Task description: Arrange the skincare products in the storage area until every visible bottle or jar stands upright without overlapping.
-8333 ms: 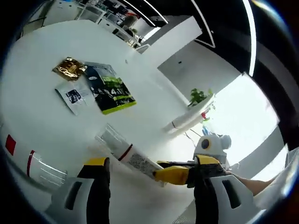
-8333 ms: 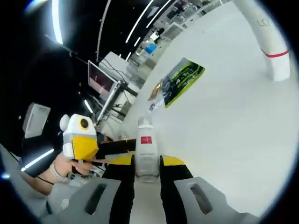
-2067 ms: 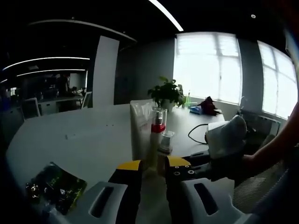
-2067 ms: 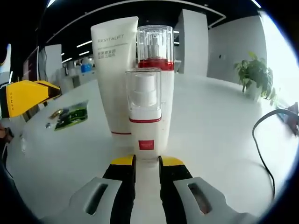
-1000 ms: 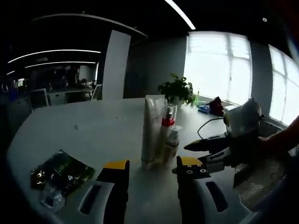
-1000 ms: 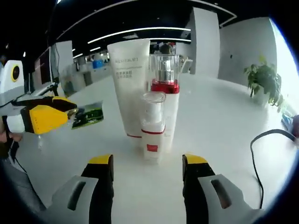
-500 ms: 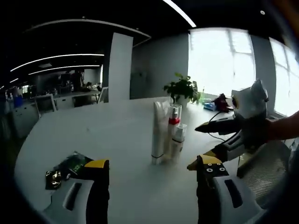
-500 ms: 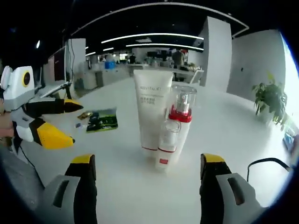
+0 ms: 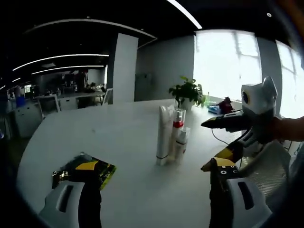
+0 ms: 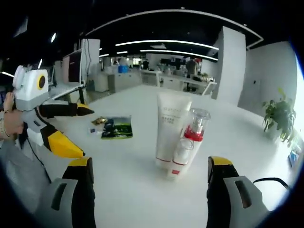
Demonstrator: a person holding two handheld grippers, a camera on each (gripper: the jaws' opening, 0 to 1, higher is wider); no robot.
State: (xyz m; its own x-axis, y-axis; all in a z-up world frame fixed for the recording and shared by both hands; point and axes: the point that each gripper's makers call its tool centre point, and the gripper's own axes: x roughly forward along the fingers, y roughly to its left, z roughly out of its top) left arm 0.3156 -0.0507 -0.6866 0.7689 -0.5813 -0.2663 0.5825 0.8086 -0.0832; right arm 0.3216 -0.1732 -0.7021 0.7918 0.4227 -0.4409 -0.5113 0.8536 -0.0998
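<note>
Three skincare products stand upright and close together on the white table: a white tube [image 10: 170,128] on its cap, a tall clear-capped pump bottle with a red band [image 10: 195,132], and a small spray bottle [image 10: 180,159] in front of them. They also appear in the left gripper view as the tube [image 9: 162,135], tall bottle [image 9: 177,129] and small bottle [image 9: 182,143]. My left gripper [image 9: 154,166] is open and held back from them, also seen at the left [image 10: 85,133]. My right gripper [image 10: 149,164] is open, short of the bottles, also seen at the right [image 9: 204,146]. Nothing is held.
Green and gold sachets [image 10: 111,127] lie flat on the table to the left of the products, partly behind my left jaw [image 9: 90,170]. A potted plant [image 9: 187,91] stands at the table's far side. A dark cable [image 10: 266,180] runs along the table edge.
Both grippers let go of the products, opened wide and drew back. The tube and two bottles stay standing upright in a tight group.
</note>
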